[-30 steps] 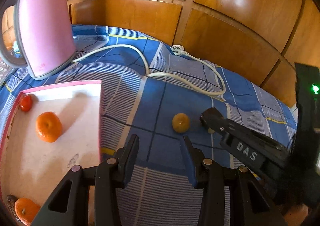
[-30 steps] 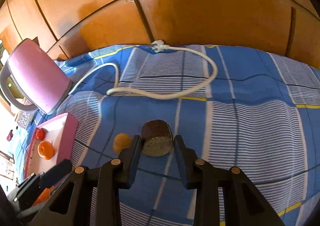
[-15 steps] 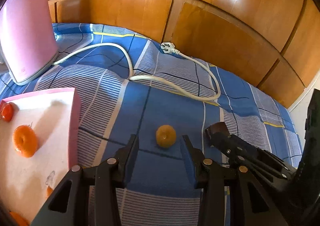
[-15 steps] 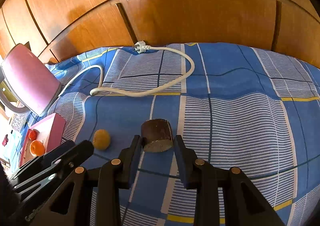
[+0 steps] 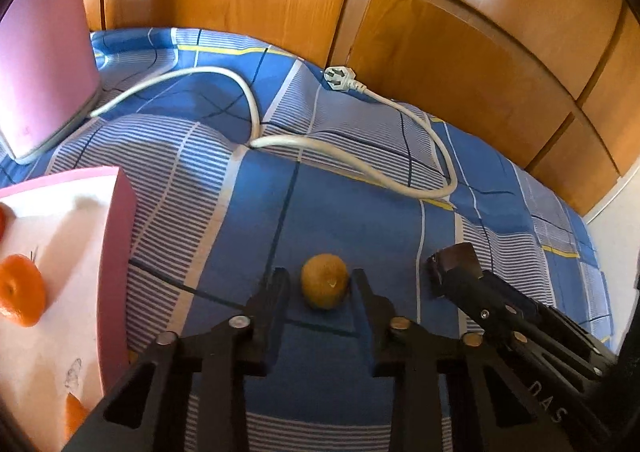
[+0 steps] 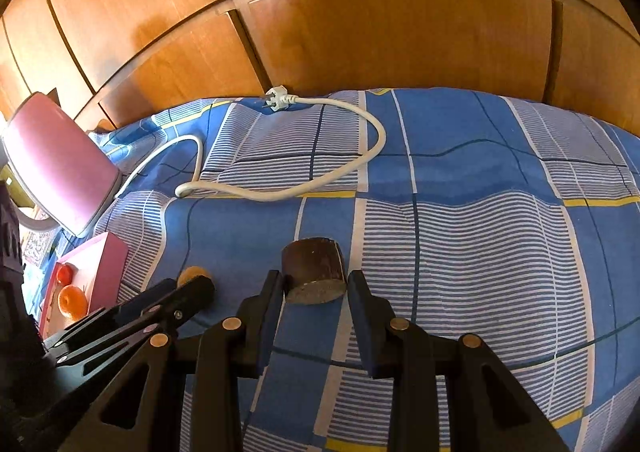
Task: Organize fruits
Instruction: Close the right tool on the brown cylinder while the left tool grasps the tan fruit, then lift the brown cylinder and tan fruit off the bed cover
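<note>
So in the last second I've swung my left gripper (image 5: 318, 284) across from the tray side, and the little yellow-brown fruit (image 5: 324, 281) that sat up at 1 o'clock of the fingers is now right between them. The jaws have just been closing with that fruit in the gap. From the left wrist view the right finger looks like it's touching the skin, while the left one still shows a sliver of blue cloth, so I'd call it nearly clamped, not a sure pinch yet.

My right gripper (image 6: 316, 288) hasn't budged. It's pinching the dark brown chunk (image 6: 313, 270), which sits on the checked bedspread (image 6: 480, 236) with both finger tips against its sides.

What that means: both hands should each have a piece ready to lift, and the pink tray (image 5: 120, 236) is off at 9 o'clock from the left gripper, already holding an orange (image 5: 20, 290). I reckon the next bit is squeeze, lift, and carry over. The fruit is round, so it might squirt out if the grip sits off-centre.
</note>
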### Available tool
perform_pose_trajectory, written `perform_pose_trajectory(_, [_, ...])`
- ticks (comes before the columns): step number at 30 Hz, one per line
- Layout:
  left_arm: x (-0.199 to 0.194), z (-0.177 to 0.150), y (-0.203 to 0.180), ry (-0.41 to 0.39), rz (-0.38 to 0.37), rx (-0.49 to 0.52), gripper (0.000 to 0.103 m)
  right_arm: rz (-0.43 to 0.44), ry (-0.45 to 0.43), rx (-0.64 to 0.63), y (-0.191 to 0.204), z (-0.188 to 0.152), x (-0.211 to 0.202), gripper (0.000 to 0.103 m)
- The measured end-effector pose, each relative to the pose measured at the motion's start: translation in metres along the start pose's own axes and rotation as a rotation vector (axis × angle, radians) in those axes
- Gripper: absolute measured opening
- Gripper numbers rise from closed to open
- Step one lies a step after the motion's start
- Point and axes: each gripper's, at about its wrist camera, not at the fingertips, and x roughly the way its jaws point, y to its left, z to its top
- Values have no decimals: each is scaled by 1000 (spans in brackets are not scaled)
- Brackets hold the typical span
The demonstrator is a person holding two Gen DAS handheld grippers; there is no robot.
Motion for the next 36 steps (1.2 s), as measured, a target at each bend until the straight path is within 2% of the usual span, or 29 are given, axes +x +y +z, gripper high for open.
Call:
perform_pose_trajectory(7, [-4,-5,-2,-5,-5,20,24,6,2,-2,-1,0,-1,34])
perform_pose_trajectory(15, [-18,-24,-7,8,9,50,24,6,14,-2,-1,-11,-16,34])
perform_pose_trajectory(36, [-72,-111,-28,34,-26,147,24,-16,54,-2,-10,-85,-77,34])
